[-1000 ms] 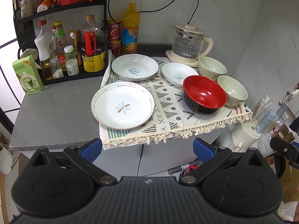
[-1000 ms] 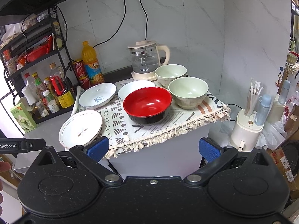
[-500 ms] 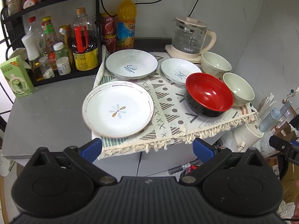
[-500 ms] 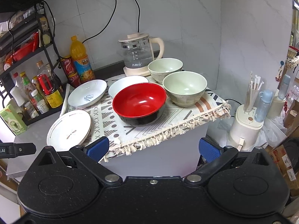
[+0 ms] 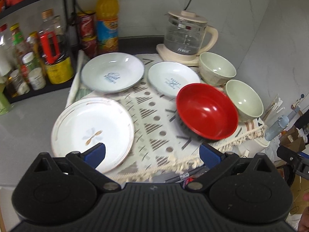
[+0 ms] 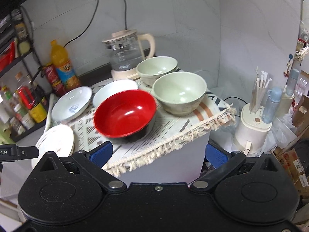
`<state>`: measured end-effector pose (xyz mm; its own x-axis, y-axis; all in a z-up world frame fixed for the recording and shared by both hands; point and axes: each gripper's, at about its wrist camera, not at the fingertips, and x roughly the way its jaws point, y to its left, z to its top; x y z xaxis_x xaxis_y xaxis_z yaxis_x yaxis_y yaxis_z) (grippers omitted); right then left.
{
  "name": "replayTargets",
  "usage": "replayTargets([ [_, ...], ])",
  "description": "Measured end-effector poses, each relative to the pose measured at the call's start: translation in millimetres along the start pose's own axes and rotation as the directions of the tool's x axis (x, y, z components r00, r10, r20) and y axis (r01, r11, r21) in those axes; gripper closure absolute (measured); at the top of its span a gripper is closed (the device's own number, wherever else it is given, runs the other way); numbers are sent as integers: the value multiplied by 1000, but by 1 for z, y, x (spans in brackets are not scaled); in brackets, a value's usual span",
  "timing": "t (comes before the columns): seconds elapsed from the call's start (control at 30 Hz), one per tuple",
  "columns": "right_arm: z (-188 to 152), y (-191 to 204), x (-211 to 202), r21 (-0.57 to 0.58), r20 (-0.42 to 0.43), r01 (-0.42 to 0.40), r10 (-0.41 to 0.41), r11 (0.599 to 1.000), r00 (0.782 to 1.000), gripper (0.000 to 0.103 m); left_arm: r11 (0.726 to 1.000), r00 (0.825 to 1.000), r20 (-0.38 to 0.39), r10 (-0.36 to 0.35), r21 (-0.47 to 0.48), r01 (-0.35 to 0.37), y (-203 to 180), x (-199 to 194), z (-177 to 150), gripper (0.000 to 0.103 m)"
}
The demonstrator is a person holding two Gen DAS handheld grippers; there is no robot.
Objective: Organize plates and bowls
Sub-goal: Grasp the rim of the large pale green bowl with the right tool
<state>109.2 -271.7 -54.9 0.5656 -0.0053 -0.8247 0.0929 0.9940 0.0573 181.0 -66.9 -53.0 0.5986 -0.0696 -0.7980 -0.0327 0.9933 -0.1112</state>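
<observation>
Both claws, left claw [image 5: 152, 152] and right claw [image 6: 158, 153], gape wide and hold nothing. The large white flower-painted ceramic plate [image 5: 92, 130] lies at the bench's [image 5: 25, 127] front-left edge: probably stiff, glazed-slippery, breakable, best pinched at its rim. The glossy red bowl [image 6: 125, 113] sits mid-front, likely light.

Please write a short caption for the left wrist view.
Open left gripper nears three plates and three bowls on a patterned cloth, beside a kettle.
</observation>
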Motion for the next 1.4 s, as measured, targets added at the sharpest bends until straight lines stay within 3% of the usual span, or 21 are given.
replayTargets([
  [0.43, 40, -29, 49, 42, -16, 91, -90, 995, 996, 0, 994, 996, -31, -89, 68, 91, -55, 60, 57, 1],
  [0.8, 60, -57, 86, 107, -46, 134, -130, 985, 990, 0, 978, 989, -85, -119, 159, 131, -106, 114, 87, 4],
  [1.17, 72, -73, 125, 164, -85, 109, -96, 980, 992, 15, 957, 978, -137, -158, 221, 185, -144, 160, 112, 11],
  [1.4, 80, -81, 148, 182, -103, 109, -92, 977, 990, 24, 946, 973, -164, -164, 254, 202, -164, 185, 121, 24],
])
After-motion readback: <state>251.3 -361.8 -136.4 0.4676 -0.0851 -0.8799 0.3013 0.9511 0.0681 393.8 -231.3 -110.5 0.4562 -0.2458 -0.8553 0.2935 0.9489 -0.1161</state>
